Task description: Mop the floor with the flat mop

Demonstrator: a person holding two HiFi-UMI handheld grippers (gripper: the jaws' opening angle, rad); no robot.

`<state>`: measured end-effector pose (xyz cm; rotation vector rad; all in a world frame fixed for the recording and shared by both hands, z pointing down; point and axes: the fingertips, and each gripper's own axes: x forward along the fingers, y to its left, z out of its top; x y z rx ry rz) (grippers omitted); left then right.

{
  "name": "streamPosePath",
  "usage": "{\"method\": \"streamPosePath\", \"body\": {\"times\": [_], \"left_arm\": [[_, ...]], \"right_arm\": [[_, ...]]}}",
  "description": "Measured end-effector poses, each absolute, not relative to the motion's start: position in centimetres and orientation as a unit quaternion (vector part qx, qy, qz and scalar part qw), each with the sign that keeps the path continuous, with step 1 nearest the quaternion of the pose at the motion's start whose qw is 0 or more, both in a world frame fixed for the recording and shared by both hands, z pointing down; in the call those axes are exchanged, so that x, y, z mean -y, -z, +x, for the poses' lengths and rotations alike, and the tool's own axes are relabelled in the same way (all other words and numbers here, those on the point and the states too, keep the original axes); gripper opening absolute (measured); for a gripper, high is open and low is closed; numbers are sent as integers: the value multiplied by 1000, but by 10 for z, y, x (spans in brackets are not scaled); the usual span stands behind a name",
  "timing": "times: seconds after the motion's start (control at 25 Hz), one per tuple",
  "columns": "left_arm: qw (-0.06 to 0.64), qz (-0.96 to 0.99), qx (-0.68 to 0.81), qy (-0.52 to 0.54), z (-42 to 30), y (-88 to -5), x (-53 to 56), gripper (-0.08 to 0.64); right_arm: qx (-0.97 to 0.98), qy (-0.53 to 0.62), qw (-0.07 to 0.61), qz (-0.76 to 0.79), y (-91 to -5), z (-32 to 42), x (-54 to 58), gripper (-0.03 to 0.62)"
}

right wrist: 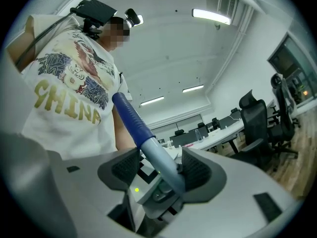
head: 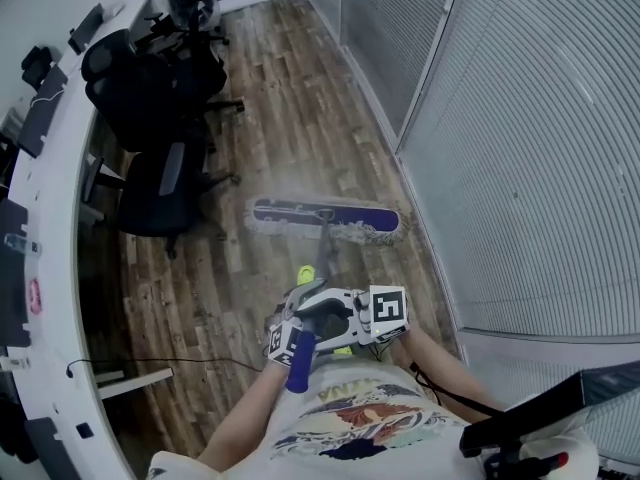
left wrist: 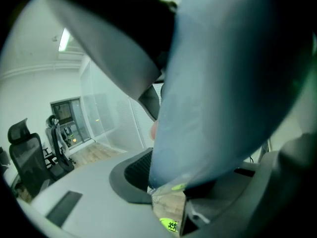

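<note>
The flat mop head (head: pixel 325 218), blue with a pale fringe, lies flat on the wooden floor (head: pixel 300 98) ahead of me. Its handle (head: pixel 322 258) rises toward my body and ends in a blue grip (head: pixel 298 368). In the head view, my left gripper (head: pixel 300 313) and right gripper (head: pixel 335 320) sit close together on the handle. In the left gripper view the pale handle (left wrist: pixel 223 83) fills the picture, clamped by the left gripper (left wrist: pixel 168 182). In the right gripper view the handle (right wrist: pixel 148 138) crosses slantwise in the right gripper (right wrist: pixel 161 170), touching both pads.
Black office chairs (head: pixel 150 108) stand at the left beside a long curved white desk (head: pixel 50 218). A glass wall with blinds (head: pixel 520 148) runs along the right. A thin cable (head: pixel 170 361) lies on the floor near my left side. A green shoe tip (head: pixel 306 273) shows by the handle.
</note>
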<state>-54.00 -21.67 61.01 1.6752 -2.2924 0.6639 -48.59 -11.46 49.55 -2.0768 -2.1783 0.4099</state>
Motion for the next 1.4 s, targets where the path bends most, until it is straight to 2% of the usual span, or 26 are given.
{"method": "streamPosePath", "body": {"times": [0.48, 0.76, 1.04, 1.4], "left_arm": [[102, 622, 735, -251, -724, -612, 277, 89], [107, 638, 717, -259, -771, -615, 288, 91], [94, 649, 692, -304, -713, -634, 291, 87], [99, 636, 702, -305, -516, -634, 245, 87]], "right_arm": [[761, -153, 45, -629, -491, -684, 172, 261], [790, -151, 44, -593, -493, -737, 184, 261], [817, -130, 49, -560, -511, -677, 190, 261], [806, -136, 42, -574, -511, -476, 145, 261]]}}
